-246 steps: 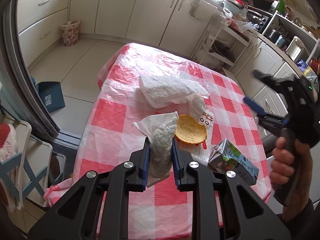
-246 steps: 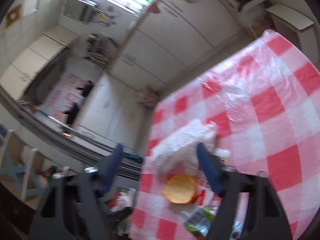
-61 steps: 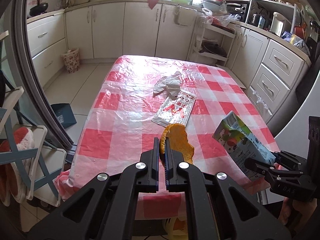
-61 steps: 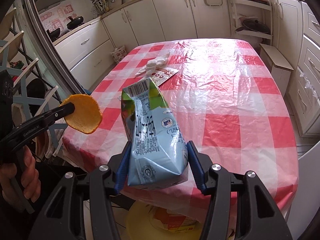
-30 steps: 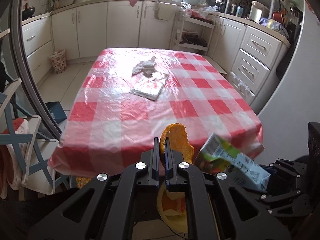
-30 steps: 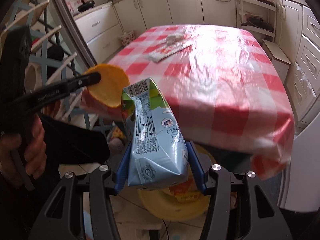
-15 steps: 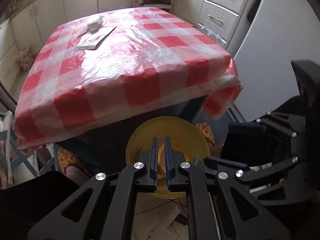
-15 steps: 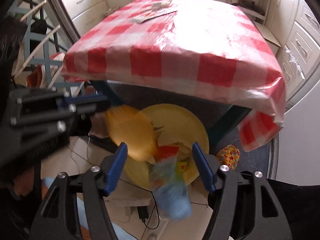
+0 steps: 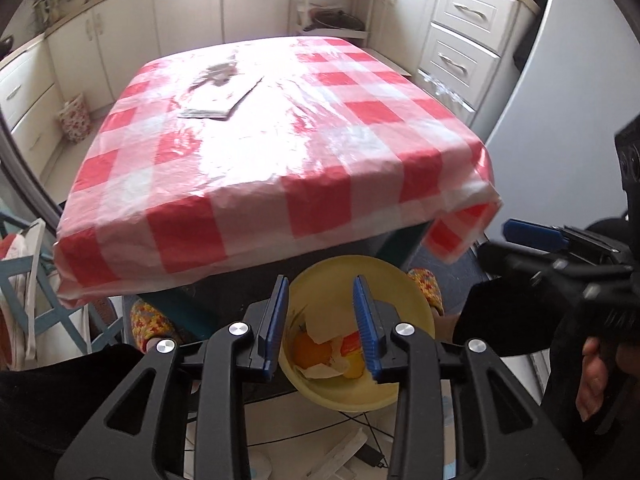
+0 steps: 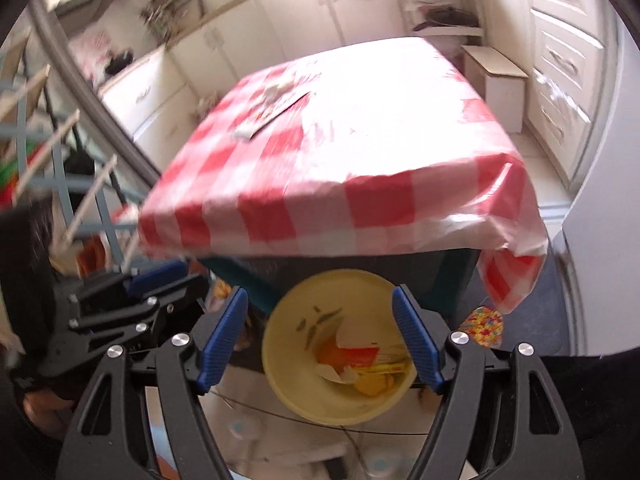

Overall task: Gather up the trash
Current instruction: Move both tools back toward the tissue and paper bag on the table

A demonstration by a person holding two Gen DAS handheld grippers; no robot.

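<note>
A yellow bin (image 9: 352, 261) (image 10: 332, 277) stands on the floor under the near edge of the red-checked table (image 9: 280, 152). An orange peel (image 9: 309, 350) (image 10: 331, 354) and red-and-white packaging (image 10: 360, 354) lie in it; I cannot make out the milk carton. My left gripper (image 9: 320, 325) (image 10: 168, 285) hangs over the bin, its jaws opening with nothing between them. My right gripper (image 10: 320, 340) (image 9: 516, 246) is also above the bin, jaws opening and empty. A flat wrapper (image 9: 216, 102) and a crumpled tissue (image 9: 222, 73) lie on the far part of the table.
The person's feet in colourful slippers (image 9: 148, 320) flank the bin. A blue chair frame (image 9: 24, 296) stands at the left, cabinets (image 9: 460, 40) at the back and right, and a white stool (image 10: 496, 74) beside the table. Cables and scraps (image 9: 344, 452) lie on the floor.
The left gripper has let go of the orange peel, which now lies in the bin. The right gripper has released the carton and widened. Both have shifted over the bin.
</note>
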